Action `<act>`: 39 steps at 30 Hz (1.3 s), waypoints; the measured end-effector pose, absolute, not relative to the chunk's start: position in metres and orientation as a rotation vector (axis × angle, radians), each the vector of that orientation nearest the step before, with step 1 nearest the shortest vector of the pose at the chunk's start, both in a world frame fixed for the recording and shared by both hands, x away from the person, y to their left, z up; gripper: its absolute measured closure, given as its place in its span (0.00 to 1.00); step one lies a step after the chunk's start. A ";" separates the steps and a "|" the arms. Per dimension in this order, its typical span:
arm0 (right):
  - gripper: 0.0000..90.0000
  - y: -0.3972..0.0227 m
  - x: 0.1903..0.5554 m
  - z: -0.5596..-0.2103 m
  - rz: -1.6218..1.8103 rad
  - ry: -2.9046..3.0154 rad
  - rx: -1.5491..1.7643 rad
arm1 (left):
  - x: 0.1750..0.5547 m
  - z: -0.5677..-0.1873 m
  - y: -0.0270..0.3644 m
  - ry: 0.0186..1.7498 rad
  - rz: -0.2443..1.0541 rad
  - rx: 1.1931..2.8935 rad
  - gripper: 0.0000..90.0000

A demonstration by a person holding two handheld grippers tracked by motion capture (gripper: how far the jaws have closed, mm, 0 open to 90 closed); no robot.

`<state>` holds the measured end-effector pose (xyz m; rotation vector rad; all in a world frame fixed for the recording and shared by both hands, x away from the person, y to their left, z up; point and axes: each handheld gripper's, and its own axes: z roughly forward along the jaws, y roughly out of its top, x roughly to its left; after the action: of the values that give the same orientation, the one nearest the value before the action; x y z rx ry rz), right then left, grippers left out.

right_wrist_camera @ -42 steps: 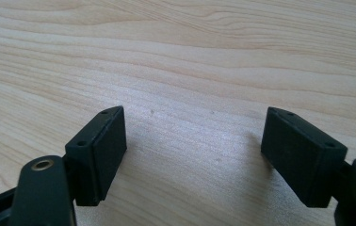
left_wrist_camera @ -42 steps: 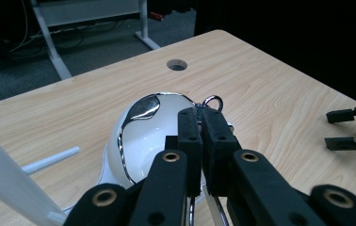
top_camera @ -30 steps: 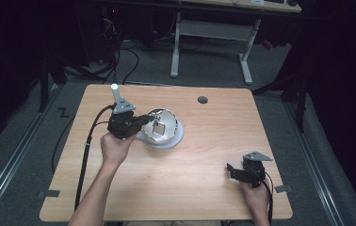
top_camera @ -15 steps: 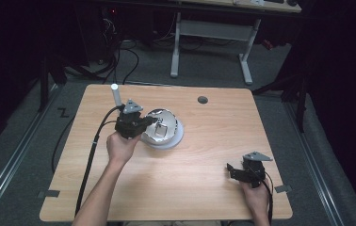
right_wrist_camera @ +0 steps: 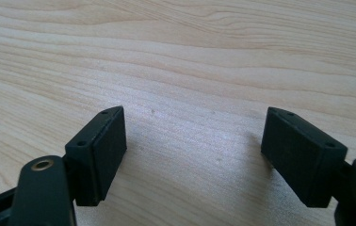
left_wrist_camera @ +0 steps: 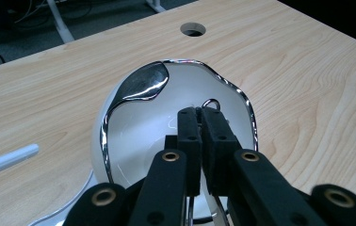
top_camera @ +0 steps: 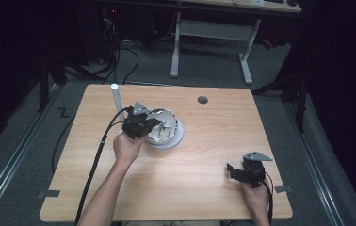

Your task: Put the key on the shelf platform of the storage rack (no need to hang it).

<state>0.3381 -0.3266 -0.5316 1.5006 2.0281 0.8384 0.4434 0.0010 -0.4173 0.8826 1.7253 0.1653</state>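
Note:
A shiny metal bowl (top_camera: 165, 126) with a wavy chrome rim (left_wrist_camera: 242, 96) sits on a round white plate (top_camera: 180, 138) in the middle of the table. My left gripper (top_camera: 153, 124) reaches over it from the left. In the left gripper view its jaws (left_wrist_camera: 199, 113) are pressed together on a thin metal wire, whose small ring end (left_wrist_camera: 211, 102) pokes out past the tips. My right gripper (top_camera: 235, 170) rests low near the table's front right, jaws wide apart (right_wrist_camera: 192, 155) over bare wood.
A white tube (top_camera: 116, 96) (left_wrist_camera: 6, 160) lies left of the bowl. A round cable hole (top_camera: 202, 100) (left_wrist_camera: 192, 29) sits near the far edge. The left gripper's cable (top_camera: 96, 160) trails toward the front left.
My left gripper and hand have shifted a little to the right, farther over the bowl. The right gripper has stayed put.

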 end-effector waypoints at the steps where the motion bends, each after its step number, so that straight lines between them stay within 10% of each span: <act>1: 0.26 -0.327 0.338 -0.532 0.838 2.028 1.500 | 0.444 -0.418 0.001 1.725 0.170 0.881 0.97; 32: 0.26 -0.326 0.338 -0.532 0.837 2.029 1.501 | 0.459 -0.453 -0.015 1.806 0.218 0.925 0.94; 39: 0.26 -0.326 0.338 -0.532 0.837 2.029 1.501 | 0.451 -0.446 -0.008 1.789 0.183 0.901 0.75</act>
<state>0.3380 -0.3265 -0.5316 1.5007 2.0287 0.8370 0.4512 -0.0084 -0.4457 0.9010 1.7892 0.1832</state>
